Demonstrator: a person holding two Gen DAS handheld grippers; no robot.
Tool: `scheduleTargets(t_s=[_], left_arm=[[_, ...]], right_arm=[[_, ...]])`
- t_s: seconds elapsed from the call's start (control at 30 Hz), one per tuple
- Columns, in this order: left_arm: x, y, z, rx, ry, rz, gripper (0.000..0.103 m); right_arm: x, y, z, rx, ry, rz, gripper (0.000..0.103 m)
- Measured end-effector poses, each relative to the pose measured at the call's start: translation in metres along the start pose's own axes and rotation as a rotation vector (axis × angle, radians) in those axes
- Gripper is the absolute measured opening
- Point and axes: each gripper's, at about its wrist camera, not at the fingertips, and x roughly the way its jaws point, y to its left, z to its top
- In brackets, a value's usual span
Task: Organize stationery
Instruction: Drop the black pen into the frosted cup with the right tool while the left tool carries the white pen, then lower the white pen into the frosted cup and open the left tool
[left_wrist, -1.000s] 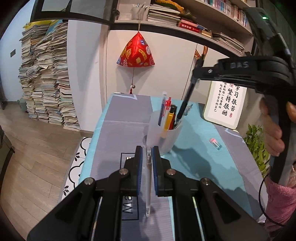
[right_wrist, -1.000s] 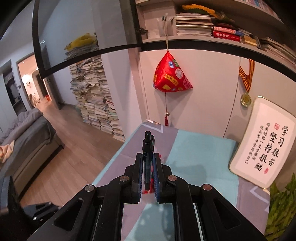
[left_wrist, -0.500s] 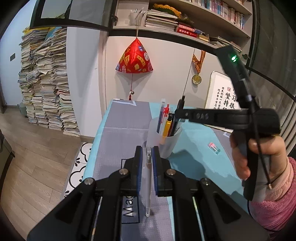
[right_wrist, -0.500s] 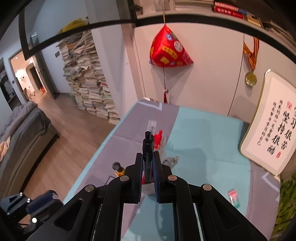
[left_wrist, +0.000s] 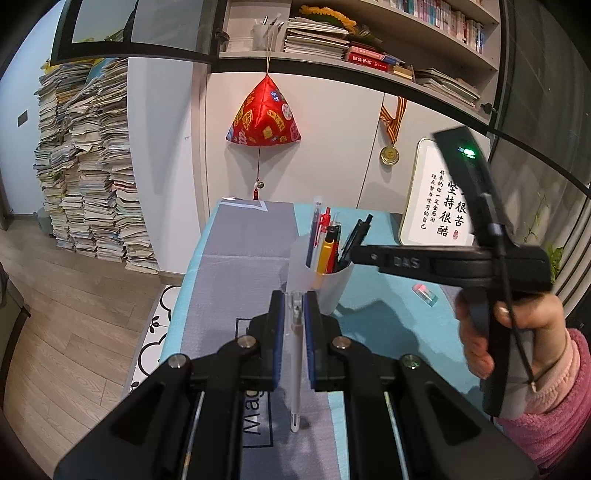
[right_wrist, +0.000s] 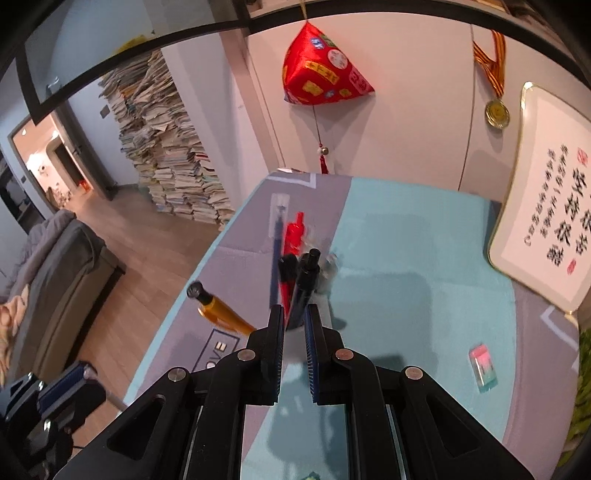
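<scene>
Black pen: a slim black plastic pen (right_wrist: 306, 280) with a round cap end, pinched low on its barrel by the right gripper (right_wrist: 294, 325); its lower part sits inside the cup.
Black pen axis: long axis runs away from the jaws, cap end up and leaning slightly right in the right wrist view; in the left wrist view it leans right over the cup rim.
White pen: a pale, translucent-white plastic pen (left_wrist: 295, 354) with a small blue band near its lower tip, held above the bench, just in front of the cup.
White pen axis: runs along the fingers, lower tip toward the camera.
Left gripper (left_wrist: 294, 314): jaws closed tight on the white pen, blue pads pressing both sides.
Right gripper jaws: nearly closed, pads clamped on the black pen.
Cup: a frosted white plastic pen cup (left_wrist: 327, 280) standing upright on the bench, already crowded with a red pen (right_wrist: 292, 236), a blue pen (right_wrist: 275, 258), a yellow-barrelled pen (left_wrist: 325, 254) and a dark one.
Bench: covered in a grey and teal cloth (left_wrist: 236, 266).
Nearby: a pink and green eraser (right_wrist: 482, 363) lies well to the right of the cup; a framed white calligraphy board (right_wrist: 546, 206) leans at the far right edge.
Hand: a person's hand (left_wrist: 480, 332) in a pink fleece sleeve grips the right gripper's handle.
</scene>
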Motion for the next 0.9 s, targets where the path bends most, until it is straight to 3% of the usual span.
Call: scheduleTargets(t_s=[0.27, 0.57, 0.7, 0.9], left_arm=[[0.001, 0.001, 0.019, 0.008, -0.032, 0.009, 0.008], [-0.004, -0.005, 0.08, 0.063, -0.173, 0.078, 0.008], [0.0, -0.009, 0.105, 0.073, -0.224, 0.074, 0.008], [0.024, -0.015, 0.121, 0.043, -0.229, 0.016, 0.008]], right_arm=[[-0.025, -0.022, -0.027, 0.018, 0.006, -0.007, 0.012], [-0.034, -0.066, -0.064, 0.113, 0.05, -0.064, 0.012], [-0.038, -0.077, -0.073, 0.142, 0.054, -0.081, 0.012], [-0.04, -0.08, -0.078, 0.128, 0.061, -0.116, 0.012]])
